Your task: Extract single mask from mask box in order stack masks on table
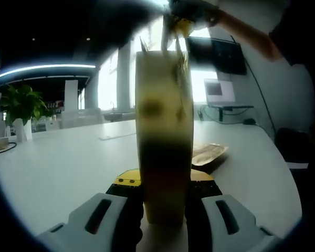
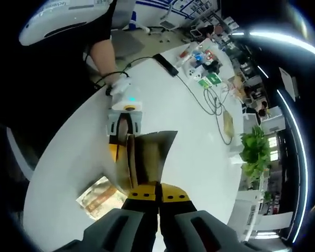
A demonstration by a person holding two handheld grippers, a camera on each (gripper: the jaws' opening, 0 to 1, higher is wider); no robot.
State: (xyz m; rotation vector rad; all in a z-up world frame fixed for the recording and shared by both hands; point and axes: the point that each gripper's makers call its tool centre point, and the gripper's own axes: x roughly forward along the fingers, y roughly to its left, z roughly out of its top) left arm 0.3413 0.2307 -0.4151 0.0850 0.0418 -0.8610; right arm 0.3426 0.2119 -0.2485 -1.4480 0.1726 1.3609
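Mask box [image 1: 164, 131] clamped upright in left tool [image 1: 164, 207], right tool [image 2: 158, 202] pinching a mask [image 2: 149, 155], white table [image 1: 63, 163], potted plant [image 1: 21, 107], bright office.

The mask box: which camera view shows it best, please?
The right gripper view shows it best: the mask box appears from above, upright on the white table, held by the left gripper. In the left gripper view the mask box stands very close and blurred between that gripper's fingers, only one narrow side visible.

backlit by bright windows [image 1: 107, 79] | ceiling strip light [image 1: 42, 68] glares | near box [image 1: 164, 136] blurred | fisheye-bent edges
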